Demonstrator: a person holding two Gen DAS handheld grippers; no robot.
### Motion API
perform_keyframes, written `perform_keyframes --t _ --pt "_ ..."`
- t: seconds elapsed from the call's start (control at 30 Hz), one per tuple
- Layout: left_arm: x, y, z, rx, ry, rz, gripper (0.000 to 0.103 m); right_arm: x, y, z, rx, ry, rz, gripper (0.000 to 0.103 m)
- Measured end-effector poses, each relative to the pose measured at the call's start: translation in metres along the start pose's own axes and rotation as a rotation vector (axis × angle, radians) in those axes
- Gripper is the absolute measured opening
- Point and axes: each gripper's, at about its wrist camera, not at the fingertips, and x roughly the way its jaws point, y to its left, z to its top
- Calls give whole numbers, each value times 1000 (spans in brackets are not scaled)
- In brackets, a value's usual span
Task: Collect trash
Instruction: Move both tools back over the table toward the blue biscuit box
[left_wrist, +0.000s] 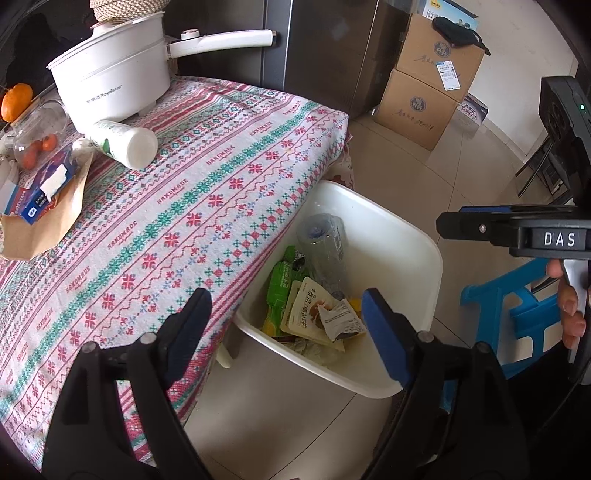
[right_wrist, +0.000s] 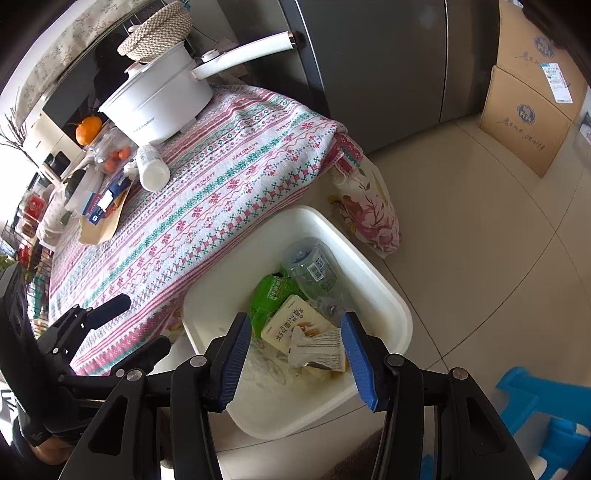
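Both grippers hang over the white bin (right_wrist: 391, 306) that stands on the floor tight against the near right edge of the table (left_wrist: 229, 173), a handy spot for dropping rubbish straight off the patterned cloth.

The left gripper (left_wrist: 286, 328) has its jaws spread wide and holds nothing. It sits half over the cloth and half over the bin. The right gripper (right_wrist: 295, 354) is also wide open and empty, aimed straight down into the bin. Judging from this, each has let go of whatever it carried.

Inside the bin the trash is already piled up: a clear plastic bottle (right_wrist: 310, 271) leans in the far corner, a green wrapper (right_wrist: 271, 295) lies beside it, a cream snack packet (right_wrist: 291, 323) rests on top, and a crumpled paper wrapper (right_wrist: 321, 352) lies nearest.

The near stretch of the cloth is bare. Further left on the table there remain a white cooking pot (left_wrist: 110, 81), a white bottle lying on its side (left_wrist: 125, 142) just in front of it, a blue carton (left_wrist: 40, 195) on a brown paper bag (left_wrist: 48, 225), a clear bag of small tomatoes (left_wrist: 37, 140) and an orange (left_wrist: 16, 101).

Whether the lying bottle or the carton counts as trash cannot be told, so the task looks close to its end, or one reach to the far left remains.
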Motion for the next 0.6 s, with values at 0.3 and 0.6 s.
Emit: perform_keyframes --t 0.3,0.6 --pt "-37 61 5 -136 -43 78 91 -7 36 20 -52 -66 31 69" --pt "-59 157 23 -361 -58 226 92 6 87 46 -109 -84 51 80"
